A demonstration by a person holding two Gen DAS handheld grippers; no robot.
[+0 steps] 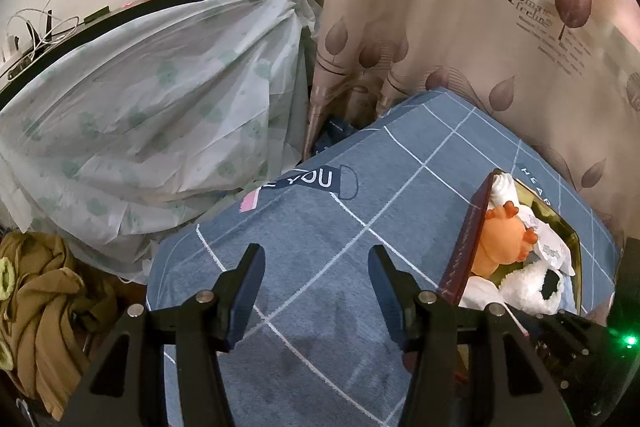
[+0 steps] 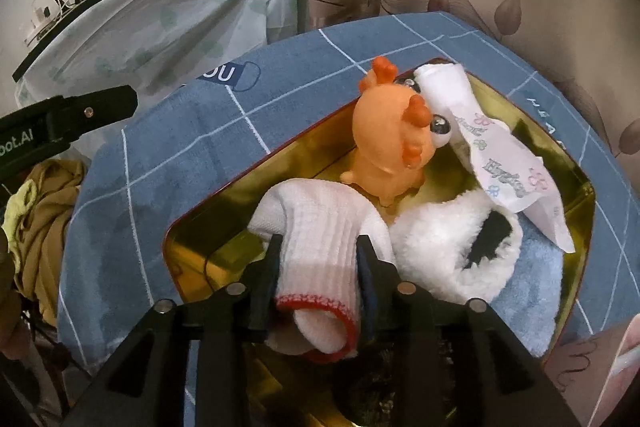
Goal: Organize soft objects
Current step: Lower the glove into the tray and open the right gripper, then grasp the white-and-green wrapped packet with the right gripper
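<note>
A blue checked cloth (image 2: 168, 147) covers the flat surface that fills most of both views, with a leaf-printed curtain (image 1: 460, 27) hanging behind it on the far side and a pale plastic sheet (image 1: 140, 99) draped to the far left. On the right part of the cloth sits a box (image 2: 576, 171) with a shiny gold inside and a dark red outer wall. Inside it, a fluffy white toy with a black patch (image 2: 452, 243) lies at the near right, on what looks like a light blue towel (image 2: 528, 287). An orange rubber toy with big eyes (image 2: 384, 139) stands upright in the middle. A printed tissue packet (image 2: 508, 179) leans across the far right, partly over the toy's face. At the near left of the box lies a white sock with a red cuff (image 2: 324, 247).

The right gripper (image 2: 318, 251) has the sock between its narrow-set fingers, though whether the pads press it is hard to tell. The left gripper (image 1: 316, 259) hangs wide and empty over bare cloth, left of the box.
</note>
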